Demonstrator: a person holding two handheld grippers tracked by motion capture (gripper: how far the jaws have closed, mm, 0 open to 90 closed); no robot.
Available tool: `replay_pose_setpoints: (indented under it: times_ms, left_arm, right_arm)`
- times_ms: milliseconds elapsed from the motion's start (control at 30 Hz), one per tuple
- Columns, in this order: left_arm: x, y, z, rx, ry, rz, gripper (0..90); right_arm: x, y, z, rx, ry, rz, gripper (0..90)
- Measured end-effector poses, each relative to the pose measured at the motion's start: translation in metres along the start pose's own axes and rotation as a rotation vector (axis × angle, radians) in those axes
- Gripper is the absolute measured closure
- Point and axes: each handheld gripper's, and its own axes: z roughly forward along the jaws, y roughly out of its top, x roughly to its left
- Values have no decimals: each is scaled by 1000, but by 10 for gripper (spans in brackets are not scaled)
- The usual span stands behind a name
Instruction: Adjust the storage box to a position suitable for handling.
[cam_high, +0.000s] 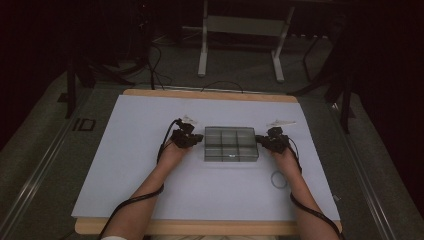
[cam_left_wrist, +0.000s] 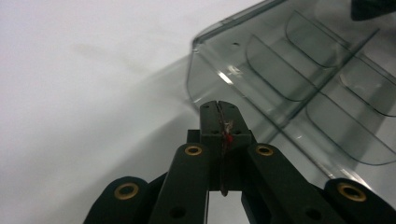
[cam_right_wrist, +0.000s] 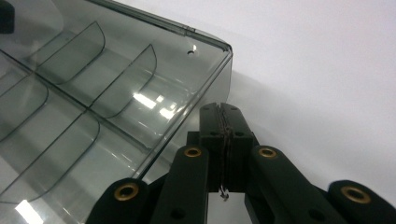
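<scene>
You worked in a dark room at a white-covered table (cam_high: 150, 165). The smoky clear divided box (cam_high: 231, 144) sat mid-table; your left gripper (cam_high: 199, 138) and right gripper (cam_high: 260, 140), both closed and empty, flanked it.

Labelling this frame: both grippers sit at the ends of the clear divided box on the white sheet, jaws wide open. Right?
Not quite: the jaws are shut, not open. In the left gripper view the left gripper has its jaws pressed together with nothing between them, and the right gripper view shows the same for the right gripper. The rest holds: each sits at one end of the clear divided box on the white sheet.
</scene>
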Motion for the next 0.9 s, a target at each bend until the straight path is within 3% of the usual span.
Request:
replay_pose_setpoints:
  times_ms: [100,300,467,900]
  left_arm:
    - [1,-1,0,-5,-13,-24,900]
    - [-2,-2,-2,-1,-14,-14,900]
    - [-3,-2,-4,6,-16,-29,900]
    - [-11,-4,-13,19,-14,-9,900]
  right_arm:
    - [1,-1,0,3,0,4,900]
    - [3,-1,-1,8,-6,18,900]
    - [5,-1,-7,12,0,14,900]
    - [11,-6,-11,18,-1,32,900]
